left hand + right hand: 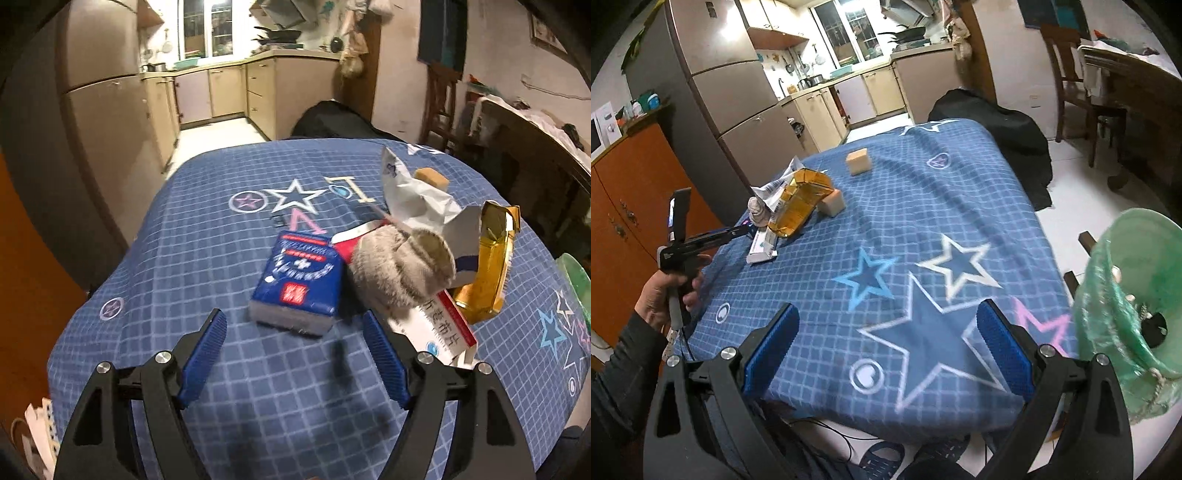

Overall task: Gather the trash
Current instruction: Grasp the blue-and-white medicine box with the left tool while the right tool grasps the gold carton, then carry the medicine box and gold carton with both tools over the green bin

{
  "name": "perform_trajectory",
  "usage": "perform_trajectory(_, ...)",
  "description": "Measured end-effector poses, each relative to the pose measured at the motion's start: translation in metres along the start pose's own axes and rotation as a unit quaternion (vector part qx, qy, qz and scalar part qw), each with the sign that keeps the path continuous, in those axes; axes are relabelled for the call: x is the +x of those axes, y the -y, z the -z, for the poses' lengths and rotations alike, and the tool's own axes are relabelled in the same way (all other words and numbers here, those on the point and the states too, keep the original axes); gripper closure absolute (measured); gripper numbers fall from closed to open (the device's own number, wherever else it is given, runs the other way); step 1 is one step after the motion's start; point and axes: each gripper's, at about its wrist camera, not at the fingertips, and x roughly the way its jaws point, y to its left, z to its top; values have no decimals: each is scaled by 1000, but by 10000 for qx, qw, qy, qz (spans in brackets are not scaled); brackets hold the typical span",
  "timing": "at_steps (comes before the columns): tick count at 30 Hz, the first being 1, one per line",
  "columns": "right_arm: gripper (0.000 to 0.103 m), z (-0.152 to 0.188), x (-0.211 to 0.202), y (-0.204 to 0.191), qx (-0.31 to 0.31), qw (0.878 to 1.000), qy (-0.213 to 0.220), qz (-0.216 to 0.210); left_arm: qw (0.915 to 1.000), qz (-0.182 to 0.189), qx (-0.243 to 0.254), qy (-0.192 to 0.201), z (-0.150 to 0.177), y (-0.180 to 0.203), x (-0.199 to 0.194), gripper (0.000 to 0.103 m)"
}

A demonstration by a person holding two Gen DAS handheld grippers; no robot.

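I had the left hand-held gripper (295,334) standing wide over the desk with the blue checked, star-printed cloth (207,229), nothing between its blue ribbed pads. Just ahead of it lay the trash pile. Nearest was a blue rectangular sponge pack (299,280) with a white cross and a red square label; the writing on it was too blurred for me to read. Touching its right side sat a rolled grey fuzzy sock (400,271), resting on a white-and-red cardboard medicine box (441,328) printed with Chinese characters I could not make out in full. Behind them rose a crumpled white paper wrapper (413,195), and to the right a clear amber plastic package (491,266) leaned against the box. A tan foam block (432,179) showed beyond the paper.

My right hand-held gripper (888,347) was also spread wide and empty, above the near edge of the cloth. A green plastic bin lined with a green bag (1108,295) stood just off the desk's right edge. I saw the person's left hand (661,295) gripping the other tool's handle.
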Motion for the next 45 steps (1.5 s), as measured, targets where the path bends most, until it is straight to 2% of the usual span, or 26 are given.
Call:
perform_trajectory(4, 9, -12, 17, -14, -106, 9998, -75, -160, 9999, -101, 30, -96, -11, 4, 20, 27)
perform_trajectory(7, 9, -23, 36, -27, -87, 9987, -188, -460, 9996, -172, 134, -177, -12, 14, 37, 27)
perform_trajectory(9, 9, -31, 54, -35, -19, 9972, -276, -690, 9996, -134, 184, -177, -12, 19, 38, 38)
perform_trajectory(11, 10, -39, 74, -43, 89, 9953, -374, -893, 9998, -97, 111, -152, -12, 22, 40, 47)
perform_trajectory(14, 15, -50, 106, -55, 312, 9906, -551, -1212, 9997, -31, -181, -153, -12, 20, 42, 48)
perform_trajectory(19, 19, -67, 143, -71, 647, 9842, -692, -1499, 9989, -25, -464, -113, -2, 19, 32, 49)
perform_trajectory(24, 23, -83, 164, -72, 825, 9865, -610, -1273, 9978, -52, -652, -107, 8, 18, 22, 49)
perform_trajectory(26, 42, -86, 170, -74, 793, 9892, -640, -1050, 9977, -63, -664, -105, 9, 19, 19, 49)
perform_trajectory(28, 53, -85, 174, -73, 763, 9902, -729, -909, 9976, -63, -683, -100, 11, 21, 18, 49)
perform_trajectory(35, 68, -77, 149, -83, 357, 9961, -362, -721, 9963, -118, -849, -24, 22, 27, 8, 49)
perform_trajectory(42, 71, -67, 107, -97, -281, 9978, 33, -596, 9924, -350, -1167, 141, 36, 22, -13, 49)
perform_trajectory(45, 71, -60, 93, -98, -387, 9976, 115, -560, 9899, -593, -1251, 293, 38, 21, -28, 49)
